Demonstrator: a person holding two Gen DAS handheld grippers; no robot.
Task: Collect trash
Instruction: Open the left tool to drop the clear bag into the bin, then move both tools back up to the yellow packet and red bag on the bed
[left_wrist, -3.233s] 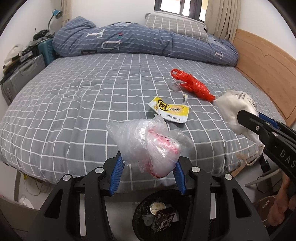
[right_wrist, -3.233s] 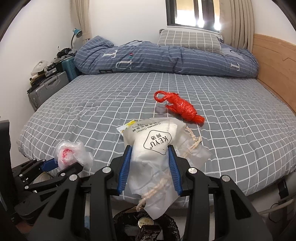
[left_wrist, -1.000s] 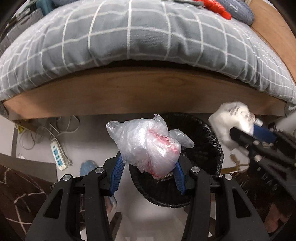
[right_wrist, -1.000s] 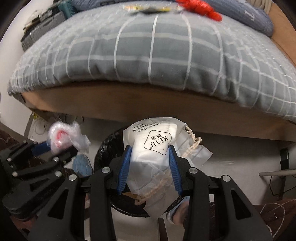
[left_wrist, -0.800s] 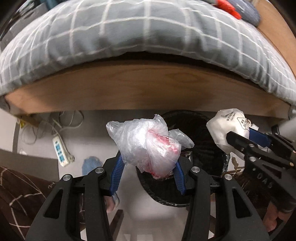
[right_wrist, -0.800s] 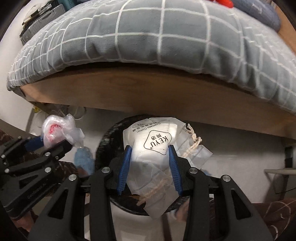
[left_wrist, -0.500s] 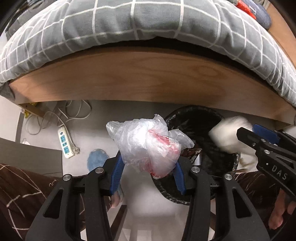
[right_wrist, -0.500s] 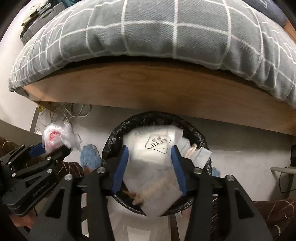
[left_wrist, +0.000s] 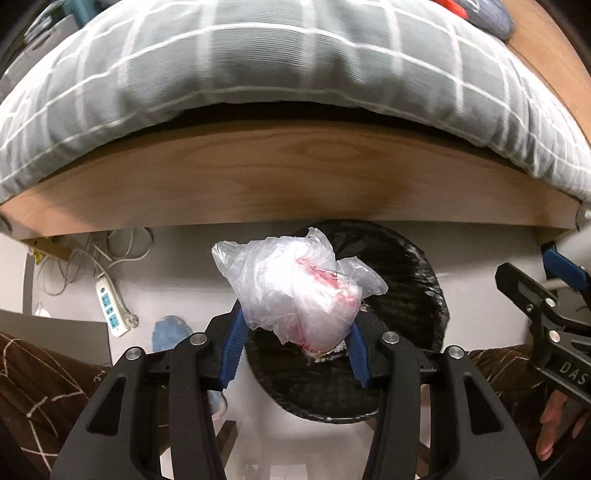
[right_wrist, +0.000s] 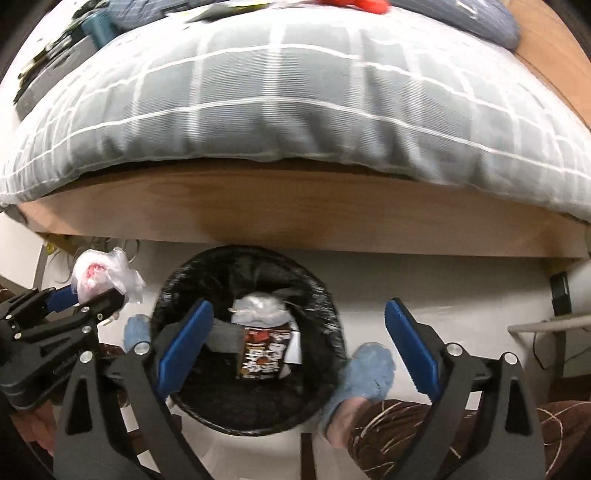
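My left gripper (left_wrist: 295, 332) is shut on a crumpled clear plastic bag (left_wrist: 295, 288) with something pink inside, held above the left rim of a black-lined bin (left_wrist: 413, 273) on the floor. In the right wrist view, my right gripper (right_wrist: 299, 310) hangs over the bin (right_wrist: 173, 284); its jaws are opening wide with nothing between them. A white pouch (right_wrist: 258, 306) lies inside the bin beside a brown carton (right_wrist: 264, 354). The left gripper (right_wrist: 92, 295) and its bag (right_wrist: 99, 273) show at the bin's left. A red bag (right_wrist: 354, 5) lies on the bed.
The wooden bed frame (left_wrist: 295, 177) and the overhanging grey checked duvet (left_wrist: 295, 66) stand just behind the bin. A power strip (left_wrist: 110, 306) with cables lies on the floor to the left. A person's feet in blue slippers (right_wrist: 369, 365) flank the bin.
The right gripper's jaws have spread and the white pouch has dropped from them into the bin. The left gripper still holds its clear bag.
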